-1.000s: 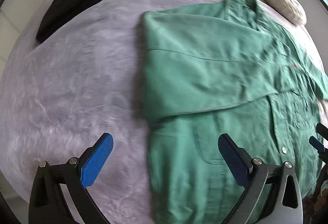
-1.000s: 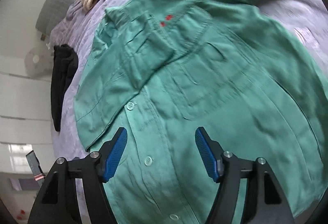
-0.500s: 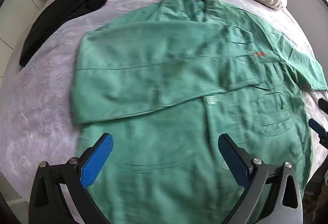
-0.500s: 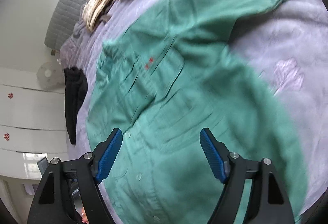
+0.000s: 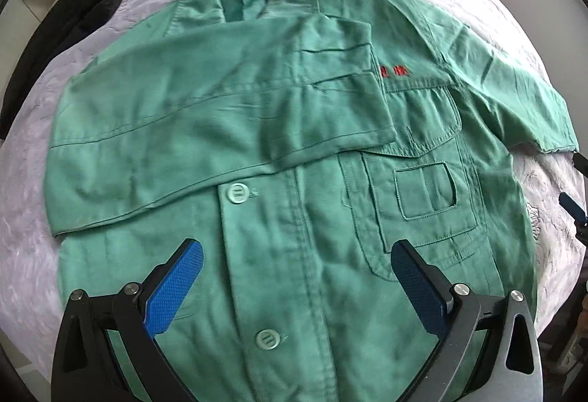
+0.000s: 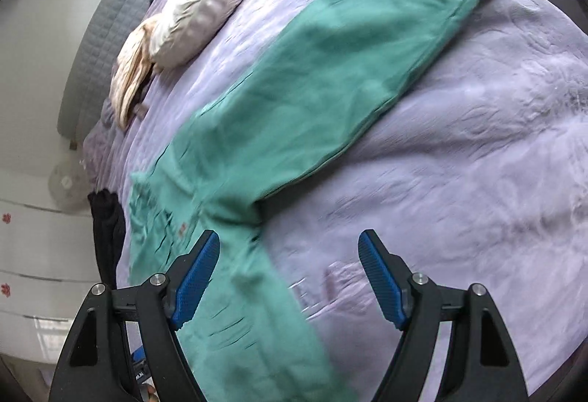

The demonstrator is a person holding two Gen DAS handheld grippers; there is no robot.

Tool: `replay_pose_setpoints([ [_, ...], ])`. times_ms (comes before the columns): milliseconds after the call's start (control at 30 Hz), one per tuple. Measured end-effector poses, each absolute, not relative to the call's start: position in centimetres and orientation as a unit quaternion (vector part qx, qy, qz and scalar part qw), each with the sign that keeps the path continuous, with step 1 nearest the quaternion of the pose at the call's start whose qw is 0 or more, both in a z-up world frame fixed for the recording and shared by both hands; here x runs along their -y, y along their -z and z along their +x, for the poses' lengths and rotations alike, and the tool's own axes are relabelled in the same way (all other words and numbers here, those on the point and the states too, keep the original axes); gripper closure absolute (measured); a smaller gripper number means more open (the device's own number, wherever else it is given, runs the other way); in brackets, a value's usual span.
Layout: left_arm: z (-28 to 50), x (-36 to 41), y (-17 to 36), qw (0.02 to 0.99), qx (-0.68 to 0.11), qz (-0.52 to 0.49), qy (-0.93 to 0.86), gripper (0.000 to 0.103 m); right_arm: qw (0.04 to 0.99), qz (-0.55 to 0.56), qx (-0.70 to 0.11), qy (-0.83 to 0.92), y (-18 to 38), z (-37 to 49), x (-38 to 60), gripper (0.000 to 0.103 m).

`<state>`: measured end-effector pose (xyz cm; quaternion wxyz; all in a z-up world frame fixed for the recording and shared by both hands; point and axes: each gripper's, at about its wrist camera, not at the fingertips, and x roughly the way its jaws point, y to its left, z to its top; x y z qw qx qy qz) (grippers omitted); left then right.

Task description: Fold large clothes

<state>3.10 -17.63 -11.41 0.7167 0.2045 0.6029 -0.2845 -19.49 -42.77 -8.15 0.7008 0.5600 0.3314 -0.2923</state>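
Note:
A green button-up jacket [image 5: 294, 152] lies face up on a lilac bedspread [image 5: 44, 255]. Its left sleeve [image 5: 220, 108] is folded flat across the chest; its right sleeve [image 6: 330, 71] stretches out over the bed toward the far right. My left gripper [image 5: 294, 277] hovers open above the button placket, nothing between its blue pads. My right gripper [image 6: 290, 273] stands open above the jacket's side edge near the armpit, empty. In the left wrist view a tip of the right gripper [image 5: 571, 207] shows at the right edge.
A black garment [image 5: 66, 27] lies at the bed's left side. A cream pillow [image 6: 198, 12] and a beige cloth [image 6: 128, 82] sit near the grey quilted headboard [image 6: 106, 34]. White drawers [image 6: 33, 255] stand left of the bed.
Both grippers have swept rightward over the jacket. The left view went from the jacket's left edge to its placket; the right view went from the chest to the outstretched sleeve. Right jaws widened slightly.

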Motion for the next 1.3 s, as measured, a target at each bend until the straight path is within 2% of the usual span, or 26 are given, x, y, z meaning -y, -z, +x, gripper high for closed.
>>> replay_pose_setpoints([
  [233, 2.0, 19.4, 12.7, 0.706, -0.611, 0.22, 0.282, 0.0, 0.68, 0.582, -0.329, 0.302, 10.8, -21.5, 44.1, 0.022],
  [633, 0.2, 24.6, 12.1, 0.708, -0.591, 0.237, 0.305, 0.0, 0.683, 0.596, -0.277, 0.32, 11.1, -24.6, 48.3, 0.022],
  [1000, -2.3, 31.4, 11.8, 0.713, -0.58, 0.233, 0.317, 0.0, 0.654, 0.65, -0.187, 0.338, 13.4, -27.2, 57.9, 0.022],
  [1233, -2.3, 32.6, 12.0, 0.714, -0.576, 0.246, 0.313, 0.0, 0.639, 0.675, -0.147, 0.34, 13.3, -27.5, 62.3, 0.022],
  [1267, -2.0, 33.2, 12.0, 0.714, -0.577, 0.248, 0.309, 0.0, 0.635, 0.681, -0.144, 0.335, 13.4, -27.5, 62.6, 0.026],
  [1300, -2.1, 33.2, 12.0, 0.715, -0.578, 0.248, 0.306, 0.0, 0.632, 0.684, -0.143, 0.336, 13.4, -27.5, 62.8, 0.034],
])
